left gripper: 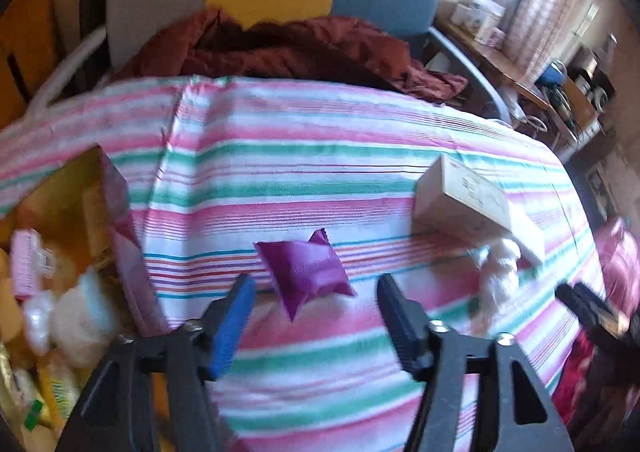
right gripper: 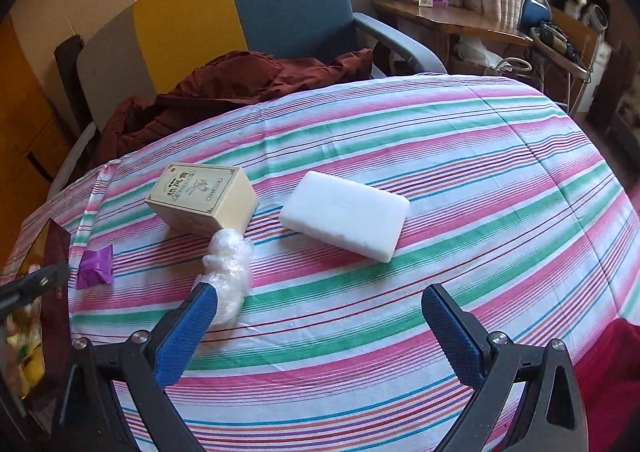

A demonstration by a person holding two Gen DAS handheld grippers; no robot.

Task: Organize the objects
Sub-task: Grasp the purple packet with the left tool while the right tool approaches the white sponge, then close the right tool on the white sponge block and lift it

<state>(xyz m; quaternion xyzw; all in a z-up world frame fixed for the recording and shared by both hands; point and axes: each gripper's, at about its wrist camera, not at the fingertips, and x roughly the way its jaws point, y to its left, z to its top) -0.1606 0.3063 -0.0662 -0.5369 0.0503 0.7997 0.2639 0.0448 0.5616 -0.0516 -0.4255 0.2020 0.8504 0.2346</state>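
Our left gripper (left gripper: 314, 316) hangs spread before the purple sachet (left gripper: 306, 272); the slick foil may skid on the striped cloth (right gripper: 480, 156); our right gripper (right gripper: 320, 316), also spread and empty, could nudge the plastic-wrapped bundle (right gripper: 228, 264).

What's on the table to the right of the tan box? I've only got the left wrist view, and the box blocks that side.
Observer: A white rectangular block lies flat on the striped cloth, just right of the tan box and apart from it.
Operator: Is the right gripper holding anything?
Observer: No. The right gripper has its jaws wide open, above bare cloth.
Operator: And that white lump by the box?
Observer: It is a crinkled wad of clear plastic wrap, lying right at the box's near corner, with the right gripper's left fingertip against its near end.
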